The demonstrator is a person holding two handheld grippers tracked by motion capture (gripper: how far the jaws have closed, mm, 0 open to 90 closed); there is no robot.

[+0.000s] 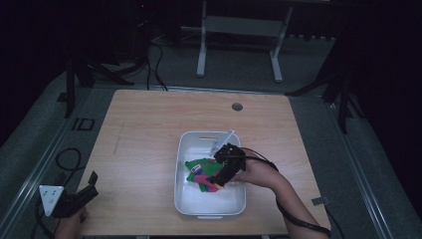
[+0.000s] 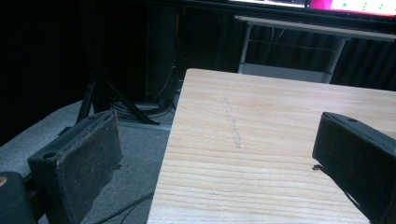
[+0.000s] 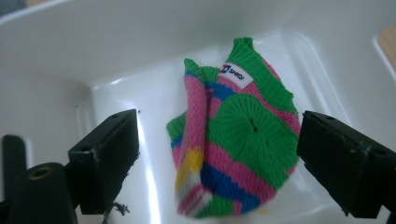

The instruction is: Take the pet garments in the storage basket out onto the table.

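The right hand-held gripper reaches down into a white rectangular plastic tub that sits on the light wood-grain bench, right of the bench's middle and toward the person's side. Inside the tub lies a crumpled knitted cap striped in green, pink, blue and yellow, resting on the tub's floor.

In the right gripper view, the knitted cap lies between the 2 black jaws of the right hand-held gripper, which stand wide apart and hold nothing. One jaw stands clear of the cap to its side; the other is just beside the cap's green edge, and whether it touches cannot be told. A small white label with blue lettering is sewn near the cap's upper green edge, and a round green crown with a tiny hole faces the camera. The white tub walls rise behind and beside the cap.

The left hand-held gripper hovers at the near left corner of the bench, well apart from the tub, with a grey 3-cornered plate on top. In the left gripper view, the left hand-held gripper has its jaws spread wide with nothing between them, bare bench beneath. A faint grey streak marks the wood. Beyond the bench edge lies grey floor.
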